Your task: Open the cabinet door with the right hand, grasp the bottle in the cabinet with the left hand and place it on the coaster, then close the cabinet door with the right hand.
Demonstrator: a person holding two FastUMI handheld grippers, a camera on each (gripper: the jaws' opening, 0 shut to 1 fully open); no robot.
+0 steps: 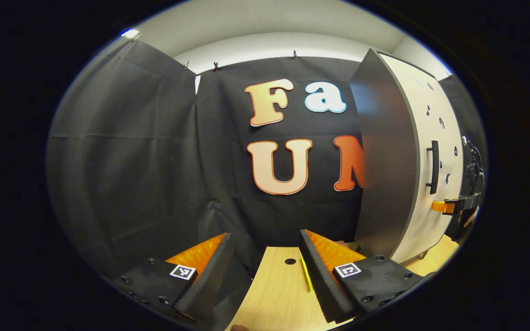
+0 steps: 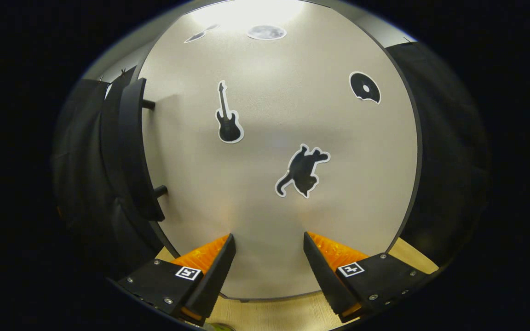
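Beige cabinet door (image 2: pixel 283 151) stands shut before the right hand-held gripper (image 2: pixel 267 262), whose fingers are apart and hold nothing. Its upright handle (image 2: pixel 131 151) lies to the left, long axis vertical. Left hand-held gripper (image 1: pixel 265 271), also apart, waits over the bench (image 1: pixel 279 294); the bottle is hidden.

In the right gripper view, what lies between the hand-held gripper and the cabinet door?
Nothing: the open right hand-held gripper faces the cabinet door with only air between. The door's handle sits off to the left of that view.
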